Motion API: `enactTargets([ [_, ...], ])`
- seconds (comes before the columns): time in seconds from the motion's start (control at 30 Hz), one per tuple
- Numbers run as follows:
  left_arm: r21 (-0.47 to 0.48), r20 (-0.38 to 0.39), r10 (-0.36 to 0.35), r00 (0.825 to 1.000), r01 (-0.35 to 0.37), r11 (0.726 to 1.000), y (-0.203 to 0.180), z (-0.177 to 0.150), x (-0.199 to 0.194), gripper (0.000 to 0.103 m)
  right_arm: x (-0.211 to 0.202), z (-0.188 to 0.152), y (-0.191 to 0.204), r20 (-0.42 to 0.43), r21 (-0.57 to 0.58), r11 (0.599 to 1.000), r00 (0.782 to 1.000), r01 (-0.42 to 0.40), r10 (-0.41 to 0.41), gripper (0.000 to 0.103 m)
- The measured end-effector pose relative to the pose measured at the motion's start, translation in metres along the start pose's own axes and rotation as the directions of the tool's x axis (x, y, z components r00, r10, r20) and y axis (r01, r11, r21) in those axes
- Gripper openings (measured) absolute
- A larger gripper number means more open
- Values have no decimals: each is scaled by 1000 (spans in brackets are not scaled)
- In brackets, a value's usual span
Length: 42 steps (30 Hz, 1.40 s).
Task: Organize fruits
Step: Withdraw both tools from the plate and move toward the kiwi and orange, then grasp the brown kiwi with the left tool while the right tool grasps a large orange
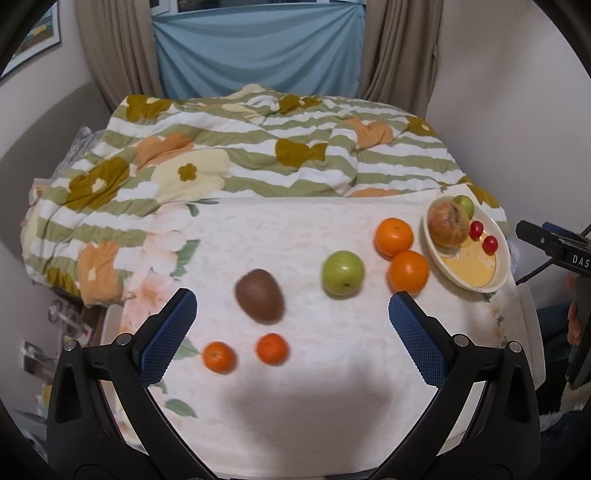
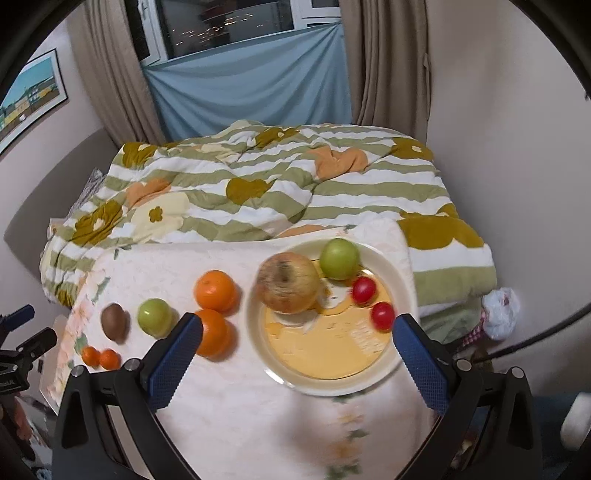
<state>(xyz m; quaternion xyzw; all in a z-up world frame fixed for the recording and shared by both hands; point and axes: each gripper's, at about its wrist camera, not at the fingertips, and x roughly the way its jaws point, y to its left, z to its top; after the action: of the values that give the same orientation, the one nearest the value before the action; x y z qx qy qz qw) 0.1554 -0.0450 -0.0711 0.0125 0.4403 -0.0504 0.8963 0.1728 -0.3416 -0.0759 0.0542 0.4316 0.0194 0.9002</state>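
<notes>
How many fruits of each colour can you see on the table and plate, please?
Orange: 4
Green: 2
Red: 2
Brown: 1
Yellow-red apple: 1
Total: 10

This is a bedroom in a home. A bed fills the middle of both views, covered by a rumpled quilt (image 1: 236,155) with green stripes and flowers. Behind it, at the top of the frame, beige curtains (image 2: 110,74) flank a window (image 2: 221,22) showing night lights, its lower part draped with blue cloth (image 1: 258,51). A framed picture (image 2: 29,96) hangs at upper left.
</notes>
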Motion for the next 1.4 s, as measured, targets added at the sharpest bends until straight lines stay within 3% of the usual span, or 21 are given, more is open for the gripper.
enactTargets([
  [0.3,45,-42,-70,997,72,996,54,7,23,103,15,-11,53,-21,40,998,999,40,-40,102],
  [0.67,155,-142,-186,972,208,966,83,10,80,103,50,-37,93,-82,154,981,991,120,-108,102],
  [1.0,213,-265,-260,929,320,923,73,0,137,103,81,-52,106,-112,198,966,983,168,-148,102],
  [1.07,214,-294,-269,917,337,917,68,-5,148,98,89,-55,105,-135,203,964,980,173,-147,102],
  [1.23,229,-315,-277,908,356,906,57,-10,162,97,100,-61,100,-155,233,958,979,165,-131,97],
  [1.4,249,-338,-257,906,349,903,49,-15,170,86,106,-60,100,-161,226,961,979,157,-122,97],
])
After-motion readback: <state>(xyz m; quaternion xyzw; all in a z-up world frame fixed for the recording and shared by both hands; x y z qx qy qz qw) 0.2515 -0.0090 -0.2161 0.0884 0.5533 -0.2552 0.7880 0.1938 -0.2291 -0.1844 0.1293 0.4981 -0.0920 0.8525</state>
